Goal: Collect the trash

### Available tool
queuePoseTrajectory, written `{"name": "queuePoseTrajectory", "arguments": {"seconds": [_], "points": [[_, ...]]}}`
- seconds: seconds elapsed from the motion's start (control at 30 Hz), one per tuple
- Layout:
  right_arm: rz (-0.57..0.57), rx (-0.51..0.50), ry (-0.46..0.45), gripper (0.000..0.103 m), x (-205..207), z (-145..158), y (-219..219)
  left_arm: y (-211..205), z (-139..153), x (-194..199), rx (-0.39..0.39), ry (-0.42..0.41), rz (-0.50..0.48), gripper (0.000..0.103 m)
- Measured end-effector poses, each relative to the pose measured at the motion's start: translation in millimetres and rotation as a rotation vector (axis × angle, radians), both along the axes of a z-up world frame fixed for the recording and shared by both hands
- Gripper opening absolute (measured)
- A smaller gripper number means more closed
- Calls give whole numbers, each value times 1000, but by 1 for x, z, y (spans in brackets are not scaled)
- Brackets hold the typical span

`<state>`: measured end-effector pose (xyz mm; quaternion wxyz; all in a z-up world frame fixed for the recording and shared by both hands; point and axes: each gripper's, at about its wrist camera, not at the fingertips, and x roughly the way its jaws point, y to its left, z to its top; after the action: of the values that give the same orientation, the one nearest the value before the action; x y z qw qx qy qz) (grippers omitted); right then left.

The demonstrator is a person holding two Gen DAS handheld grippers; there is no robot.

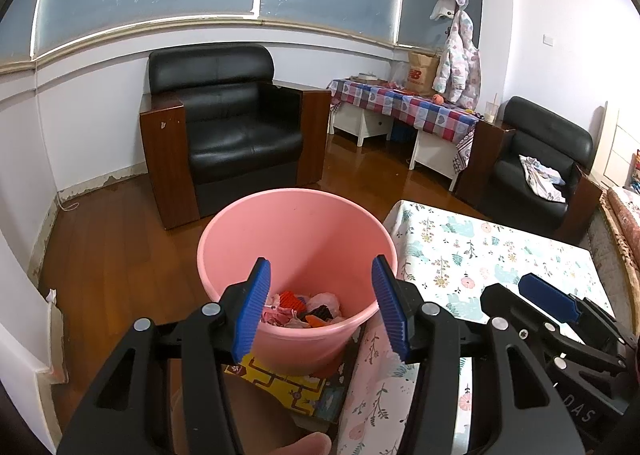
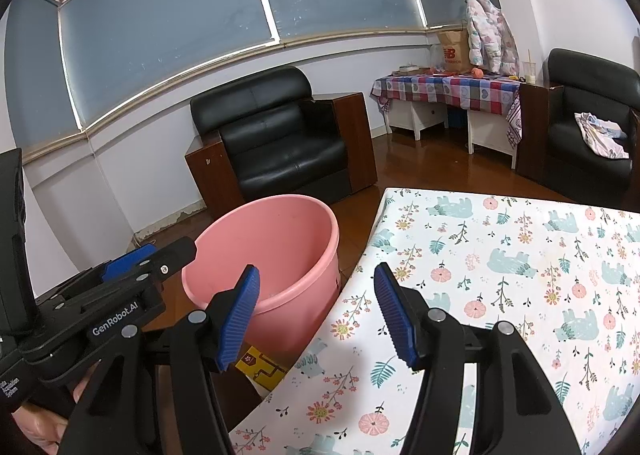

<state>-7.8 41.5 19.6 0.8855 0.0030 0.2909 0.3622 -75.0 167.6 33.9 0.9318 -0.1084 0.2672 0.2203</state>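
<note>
Room: wooden floor, floral-clothed desk (image 2: 520, 275). Round pink plastic bucket (image 1: 296, 239) beside desk's left edge, crumpled trash (image 1: 304, 309) at its bottom. Left tongs (image 1: 320, 307) spread, empty, above bucket; right tongs (image 2: 316, 315) spread, empty, over desk's left edge. Advice: scan desk for leftovers.

The bucket (image 1: 296, 231) is plain pink, and the trash (image 1: 304, 309) in it is seen as pink, white, orange and black. The counter (image 2: 520, 275) is covered in white cloth printed with teal bears and pink flowers. Blue ribbed pads on black frames are shown by the left tongs (image 1: 322, 307) and right tongs (image 2: 318, 315). The 2 armchairs (image 1: 236, 123) are black.
</note>
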Motion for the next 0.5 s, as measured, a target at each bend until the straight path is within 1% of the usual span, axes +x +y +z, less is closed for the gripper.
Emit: {"name": "queuePoseTrajectory", "arguments": {"seconds": [0.5], "points": [[-2, 5, 4, 59, 0, 1, -3, -3, 1, 0, 5, -1, -3, 53]]}}
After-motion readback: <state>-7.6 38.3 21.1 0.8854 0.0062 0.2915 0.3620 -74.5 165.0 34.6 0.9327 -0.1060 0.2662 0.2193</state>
